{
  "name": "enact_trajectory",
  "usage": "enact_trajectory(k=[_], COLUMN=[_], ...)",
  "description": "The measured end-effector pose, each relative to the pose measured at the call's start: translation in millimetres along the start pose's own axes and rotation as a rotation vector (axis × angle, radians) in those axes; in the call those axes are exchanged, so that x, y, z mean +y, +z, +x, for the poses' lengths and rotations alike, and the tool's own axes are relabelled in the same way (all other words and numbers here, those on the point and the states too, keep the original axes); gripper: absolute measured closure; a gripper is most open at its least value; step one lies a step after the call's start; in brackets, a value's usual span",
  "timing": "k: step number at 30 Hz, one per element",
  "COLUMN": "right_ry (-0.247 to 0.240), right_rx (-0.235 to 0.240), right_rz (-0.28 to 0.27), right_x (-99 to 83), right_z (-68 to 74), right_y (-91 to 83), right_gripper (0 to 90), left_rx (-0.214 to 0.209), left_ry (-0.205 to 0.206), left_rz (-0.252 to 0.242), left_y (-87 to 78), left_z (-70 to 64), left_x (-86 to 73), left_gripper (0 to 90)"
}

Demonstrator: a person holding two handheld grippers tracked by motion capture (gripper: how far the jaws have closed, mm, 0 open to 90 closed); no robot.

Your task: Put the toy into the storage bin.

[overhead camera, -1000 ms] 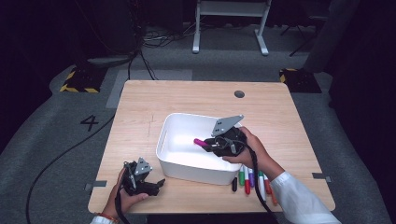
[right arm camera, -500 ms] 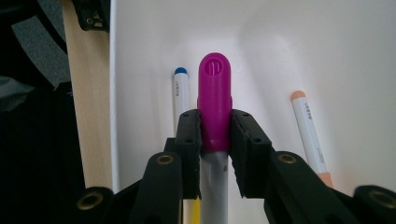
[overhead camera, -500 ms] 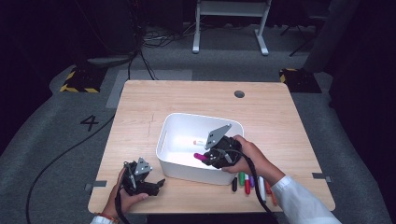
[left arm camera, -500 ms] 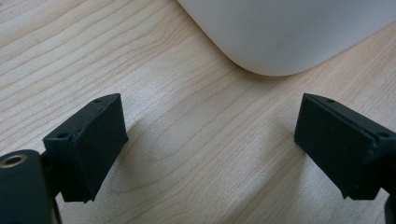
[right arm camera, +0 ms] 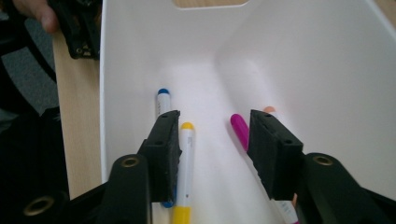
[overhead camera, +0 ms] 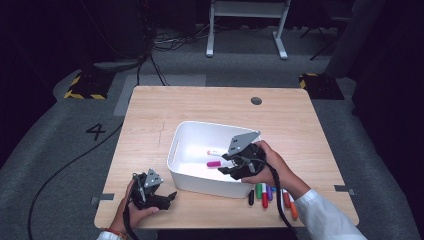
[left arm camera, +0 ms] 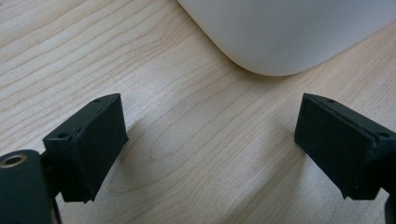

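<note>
White plastic bin (overhead camera: 185, 145) with rounded corners near the worktop's (overhead camera: 200, 105) front edge holds blue-capped (right arm camera: 162, 100), yellow-capped (right arm camera: 186, 154) and magenta markers (right arm camera: 239, 130). Right tongs (right arm camera: 214, 140) open, empty, inside the bin, yellow and magenta markers lying between the jaws. Left tongs (left arm camera: 210, 140) open, empty, over bare wood at the front left corner.

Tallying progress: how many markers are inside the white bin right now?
4 in the white bin: blue-capped marker by the left wall, yellow-capped marker beside it, magenta marker, orange-tipped marker behind the right tool's jaw. More may be hidden.
</note>
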State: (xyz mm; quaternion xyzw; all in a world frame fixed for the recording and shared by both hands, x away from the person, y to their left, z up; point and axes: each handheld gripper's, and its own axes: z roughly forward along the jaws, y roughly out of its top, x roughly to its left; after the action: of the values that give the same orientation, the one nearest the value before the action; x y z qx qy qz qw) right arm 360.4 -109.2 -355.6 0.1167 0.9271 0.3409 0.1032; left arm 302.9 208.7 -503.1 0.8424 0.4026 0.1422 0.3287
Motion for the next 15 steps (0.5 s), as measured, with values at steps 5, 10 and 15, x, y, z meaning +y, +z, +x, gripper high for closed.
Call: enact_trajectory(k=[5,10,15], right_ry=[0.033,0.067,0.112], right_rx=[-0.076,-0.133,-0.18], right_rz=[-0.1,-0.169,-0.201], right_x=[-9.5,-27.9,-52.4], right_z=[-1.2,-5.0,-8.7], right_y=[-31.9,-63.4,-84.6], right_gripper=[49.2,46.5,45.3], left_rx=[0.0,0.001,0.001], left_ry=[-0.001,-0.003,-0.005], left_rz=[0.0,0.003,0.002], left_y=[0.0,-0.2,0.1], left_z=[-0.1,-0.2,-0.4], left_x=[-0.1,-0.1,0.0], left_gripper=[9.2,9.2,9.2])
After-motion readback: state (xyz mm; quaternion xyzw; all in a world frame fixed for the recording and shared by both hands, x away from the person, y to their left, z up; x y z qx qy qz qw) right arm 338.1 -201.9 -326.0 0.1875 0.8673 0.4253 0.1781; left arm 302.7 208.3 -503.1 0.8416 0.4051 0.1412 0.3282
